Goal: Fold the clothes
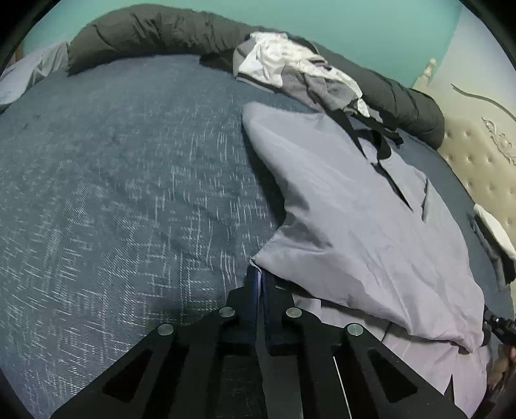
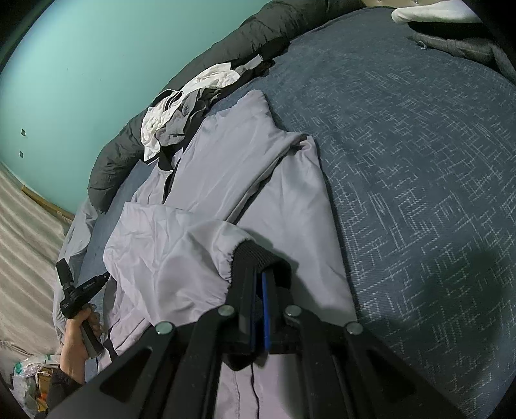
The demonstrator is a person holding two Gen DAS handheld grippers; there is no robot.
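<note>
On the blue bedspread (image 1: 113, 193) a lilac jacket (image 1: 354, 209) lies spread, right of centre. At its near-left corner the left gripper (image 1: 260, 277) is closed on the hem. Further right, the right gripper (image 2: 261, 280) is clamped on the black elastic cuff (image 2: 258, 254) of a sleeve laid over the body. Folding looks barely begun; beyond, a pile (image 1: 290, 67) of unfolded clothes waits against the dark bolster (image 1: 154, 29).

A home bedroom: bed (image 1: 113, 180) with tufted headboard (image 1: 477, 154), rolled duvet (image 1: 154, 29), heaped laundry (image 1: 290, 64).
</note>
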